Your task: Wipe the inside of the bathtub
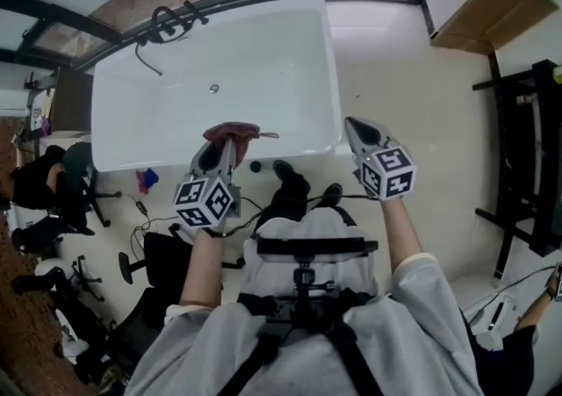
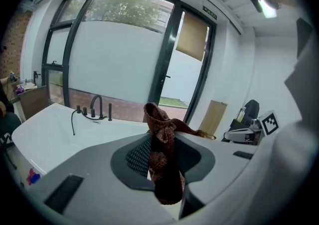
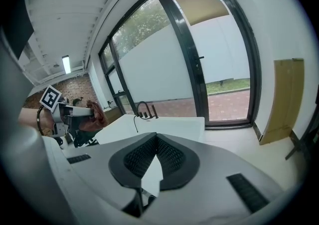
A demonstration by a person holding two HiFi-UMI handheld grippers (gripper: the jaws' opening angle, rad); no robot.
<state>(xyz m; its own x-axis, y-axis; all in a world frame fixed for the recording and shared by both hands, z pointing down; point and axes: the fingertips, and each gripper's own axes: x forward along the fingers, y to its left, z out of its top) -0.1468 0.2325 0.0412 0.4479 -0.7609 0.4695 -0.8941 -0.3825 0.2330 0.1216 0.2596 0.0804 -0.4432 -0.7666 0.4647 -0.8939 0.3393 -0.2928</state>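
The bathtub (image 1: pixel 263 61) is smooth, glossy white, and the faucet (image 2: pixel 96 105) on its far left rim looks like dark matt metal. The cloth (image 2: pixel 162 159) in the left gripper (image 2: pixel 160 141) is a rough, nubbly reddish-brown knit. That gripper and the right gripper (image 3: pixel 155 141) have matt grey plastic shells with black ribbed pads (image 3: pixel 137 159).

No readable words, brands or numbers. Green sign (image 2: pixel 209 13) over door (image 2: pixel 192 77): lettering too small to read. Left cube (image 1: pixel 205 201), right cube (image 1: pixel 387 172): black-white square marker patterns only.
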